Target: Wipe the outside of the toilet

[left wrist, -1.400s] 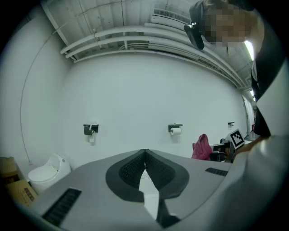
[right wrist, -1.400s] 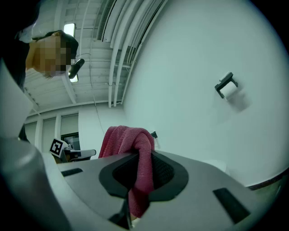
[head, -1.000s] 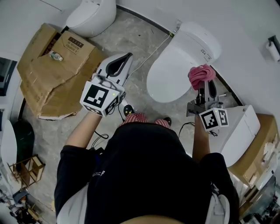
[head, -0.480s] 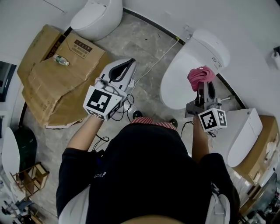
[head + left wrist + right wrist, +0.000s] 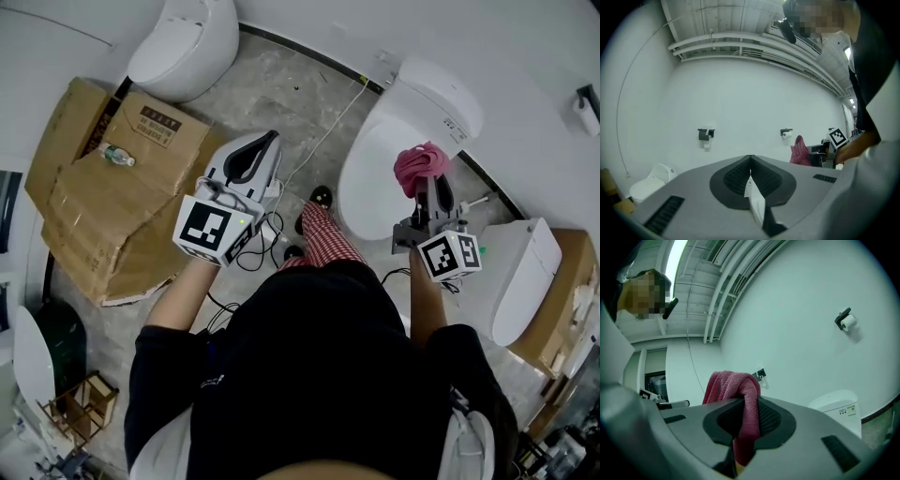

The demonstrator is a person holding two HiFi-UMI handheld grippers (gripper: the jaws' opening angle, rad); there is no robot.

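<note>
In the head view the person's black top fills the foreground, one red-checked trouser leg (image 5: pixel 323 234) stepping out onto the grey floor (image 5: pixel 281 75). The left gripper (image 5: pixel 265 142) is held up over the floor, and its own view shows the jaws pressed together with nothing between them (image 5: pixel 750 164). The right gripper (image 5: pixel 432 185) is raised beside the toilet (image 5: pixel 394 141), jaws clamped on a pink cloth (image 5: pixel 419 161) that bunches above the tips. The right gripper view alone shows the cloth (image 5: pixel 733 385) running down between the dark pads. The toilet stands lid down against the wall, the cloth over its right edge; whether they touch cannot be told. A white cable (image 5: pixel 328 127) crosses the floor to its left.

Only the head view shows the flattened cardboard (image 5: pixel 112 187) with a bottle (image 5: pixel 110 155) on it and a second toilet (image 5: pixel 183 42) beyond. Both gripper views look at the white wall with paper holders (image 5: pixel 705 135) (image 5: pixel 846 320). The left gripper view also catches the cloth (image 5: pixel 800 151) at its right.
</note>
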